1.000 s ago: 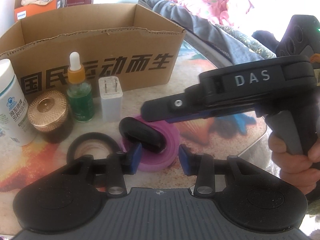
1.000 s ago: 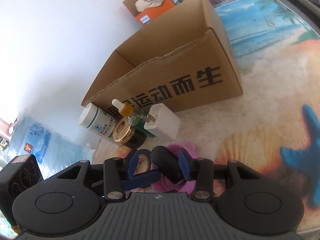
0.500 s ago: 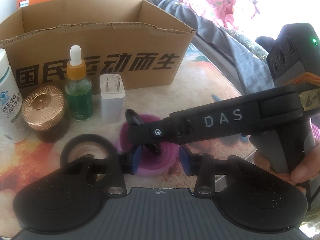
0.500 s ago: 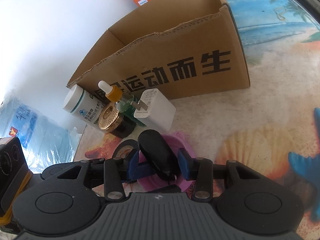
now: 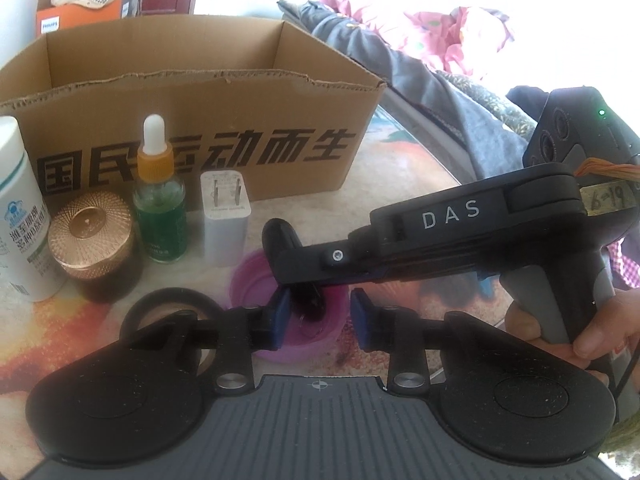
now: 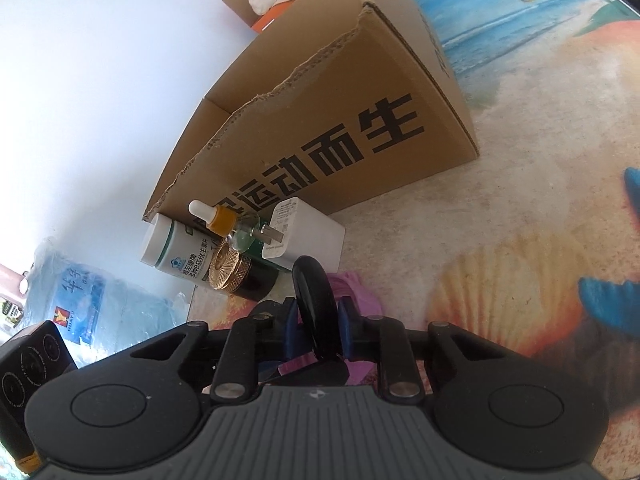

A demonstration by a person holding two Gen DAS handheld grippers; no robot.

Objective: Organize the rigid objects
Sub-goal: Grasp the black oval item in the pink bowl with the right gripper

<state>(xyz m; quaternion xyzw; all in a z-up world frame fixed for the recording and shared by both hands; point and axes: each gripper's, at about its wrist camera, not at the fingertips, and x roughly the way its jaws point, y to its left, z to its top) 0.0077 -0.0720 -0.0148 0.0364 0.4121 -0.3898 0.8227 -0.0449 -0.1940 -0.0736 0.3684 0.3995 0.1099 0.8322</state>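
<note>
- Right gripper (image 6: 319,330) fingers (image 6: 347,330) have just been closed on the black fob (image 6: 316,312); left gripper (image 5: 320,318) narrowed, nothing held
- Fob judged light, stiff, smooth; best pinched across its flat sides, over the purple cup (image 5: 256,280)

The cardboard box (image 5: 192,92) carries large black Chinese characters on its front, 国民运动而生, the third partly hidden by a dropper bottle. The right gripper (image 5: 300,268) bears white letters "DAS" on its side, and a tape label (image 5: 608,199) behind them has handwriting that seems to read "6-19". The orange box (image 5: 76,16) shows "PHILIPS". The white bottle (image 5: 22,216) has green Chinese print, too blurred to read.
</note>
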